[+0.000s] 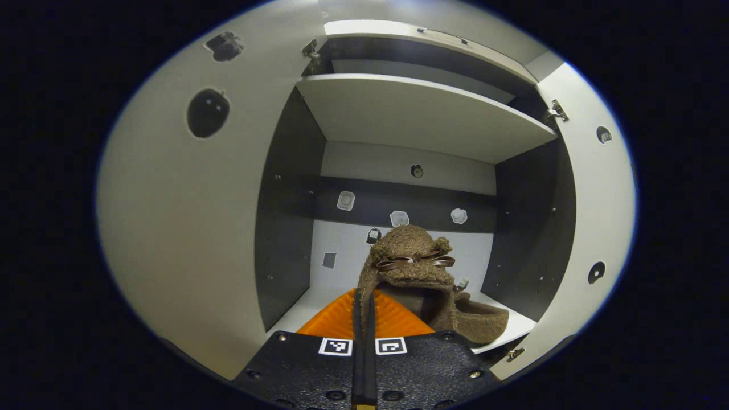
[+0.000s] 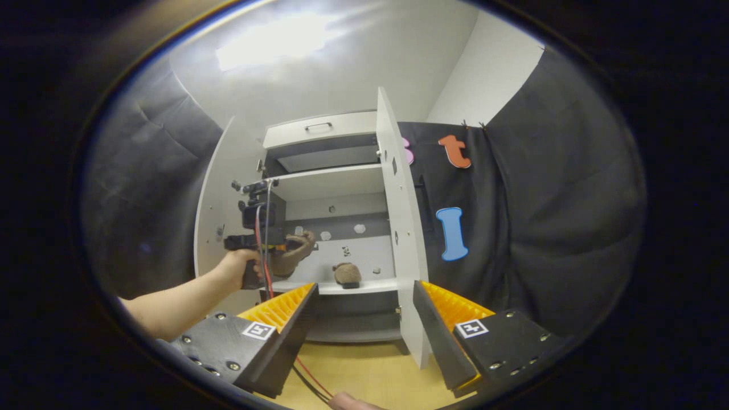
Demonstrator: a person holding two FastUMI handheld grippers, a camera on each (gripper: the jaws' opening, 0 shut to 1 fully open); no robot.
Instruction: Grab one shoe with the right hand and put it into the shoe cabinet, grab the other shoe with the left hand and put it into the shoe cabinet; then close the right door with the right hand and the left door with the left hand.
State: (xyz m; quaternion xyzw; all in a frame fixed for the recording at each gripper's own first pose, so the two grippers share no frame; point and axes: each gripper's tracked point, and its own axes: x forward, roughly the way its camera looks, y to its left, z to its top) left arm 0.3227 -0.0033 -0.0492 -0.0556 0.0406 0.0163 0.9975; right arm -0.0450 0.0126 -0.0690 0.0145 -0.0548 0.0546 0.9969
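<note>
**Left tongs carry a shoe at the cabinet mouth; right tongs hang back, open**

I start at my left gripper [image 1: 363,319]. In the left gripper view its two fingers are pressed together at the bottom of the picture, and the heel edge of a fuzzy brown shoe [image 1: 413,273] is pinched between them. The shoe stands up from the fingertips, its small brown bow facing me and its toe drooping to the right, low over the bottom shelf [image 1: 515,327]. I cannot tell if the toe touches that shelf.

My right gripper [image 2: 364,324] holds nothing. In the right gripper view its fingers stand wide apart, with bare space between them, and it sits well back from the shoe cabinet [image 2: 330,228] above a wooden floor [image 2: 364,370].

From there I see the left gripper [image 2: 267,242] farther off, held by a hand [image 2: 239,267] on a bare forearm, with cables hanging from it. It sits at the cabinet's open front with the carried shoe [image 2: 293,250] just ahead of it.

The second shoe [image 2: 346,274] already rests on the bottom shelf inside, near the back wall, right of the carried one and apart from it.

Both doors are open: the left door [image 1: 188,228] swings wide beside my left gripper, and the right door [image 2: 401,228] stands edge-on toward my right gripper. An upper shelf [image 1: 421,114] crosses above the shoes. Small stickers dot the back wall and the doors.
</note>
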